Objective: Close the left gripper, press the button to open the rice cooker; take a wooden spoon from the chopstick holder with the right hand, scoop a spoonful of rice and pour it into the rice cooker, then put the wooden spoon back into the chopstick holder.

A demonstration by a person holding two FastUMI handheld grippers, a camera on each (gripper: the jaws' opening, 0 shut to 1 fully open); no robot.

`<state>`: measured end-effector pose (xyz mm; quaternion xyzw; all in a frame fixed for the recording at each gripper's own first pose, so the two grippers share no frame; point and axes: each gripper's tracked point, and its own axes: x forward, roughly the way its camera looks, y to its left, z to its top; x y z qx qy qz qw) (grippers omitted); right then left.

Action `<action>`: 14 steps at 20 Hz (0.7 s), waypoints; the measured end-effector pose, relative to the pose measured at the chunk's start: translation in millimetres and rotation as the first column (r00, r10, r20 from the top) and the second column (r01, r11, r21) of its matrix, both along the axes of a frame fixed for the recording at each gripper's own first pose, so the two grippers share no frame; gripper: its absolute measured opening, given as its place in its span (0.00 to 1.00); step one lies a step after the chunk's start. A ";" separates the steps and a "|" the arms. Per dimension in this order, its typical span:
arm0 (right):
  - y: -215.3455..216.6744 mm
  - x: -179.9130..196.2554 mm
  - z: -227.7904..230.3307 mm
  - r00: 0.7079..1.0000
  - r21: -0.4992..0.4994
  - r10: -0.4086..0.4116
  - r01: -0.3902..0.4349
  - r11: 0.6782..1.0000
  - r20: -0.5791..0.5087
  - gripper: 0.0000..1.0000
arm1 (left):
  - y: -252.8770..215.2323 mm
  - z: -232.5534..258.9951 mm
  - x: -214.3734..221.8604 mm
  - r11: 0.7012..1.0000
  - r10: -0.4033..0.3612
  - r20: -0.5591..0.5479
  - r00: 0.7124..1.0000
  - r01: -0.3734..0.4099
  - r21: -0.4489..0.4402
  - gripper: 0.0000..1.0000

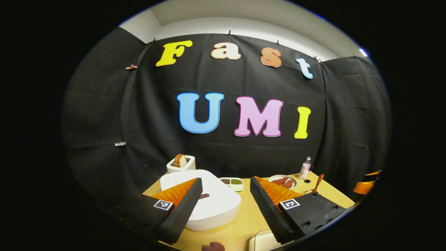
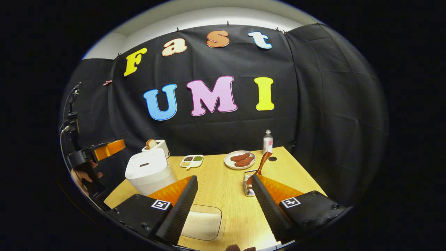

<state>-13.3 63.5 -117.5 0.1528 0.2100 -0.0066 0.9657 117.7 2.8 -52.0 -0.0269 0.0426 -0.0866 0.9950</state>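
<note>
The white rice cooker (image 1: 212,205) stands on the wooden table with its lid down, just below and ahead of my left gripper (image 1: 226,181), which is open and holds nothing. In the right gripper view the cooker (image 2: 150,170) sits at the left, with the left gripper (image 2: 95,151) and the hand holding it hovering beside it. A wooden spoon (image 2: 260,164) leans in a wire chopstick holder (image 2: 248,184), close to the right finger of my open right gripper (image 2: 224,179). A shallow tray of white rice (image 2: 204,221) lies under that gripper.
At the back of the table (image 2: 223,177) stand a toaster (image 2: 156,144) with bread, a small divided dish of beans (image 2: 191,161), a plate of sausages (image 2: 239,159) and a small bottle (image 2: 267,141). Black cloth walls close the table in behind and on both sides.
</note>
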 end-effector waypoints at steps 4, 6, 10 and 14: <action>-1.6 5.4 11.7 0.999 -0.026 -0.001 0.002 1.000 0.039 0.98 | -11.7 4.6 -42.1 0.999 -0.031 0.026 0.999 0.031 0.024 0.95; -0.5 9.9 16.5 0.999 -0.044 0.008 -0.006 0.999 0.051 0.98 | -15.6 3.8 -57.1 0.999 -0.034 0.021 0.999 0.033 0.004 0.95; 7.2 19.8 29.9 0.996 -0.075 0.038 -0.032 0.997 0.082 0.98 | -5.0 -11.1 -80.1 1.000 -0.004 -0.028 1.000 0.003 -0.026 0.95; 17.3 28.3 35.8 0.993 -0.071 0.058 -0.051 0.996 0.099 0.98 | 16.2 -22.7 -99.4 0.999 0.039 -0.062 0.997 -0.041 -0.027 0.95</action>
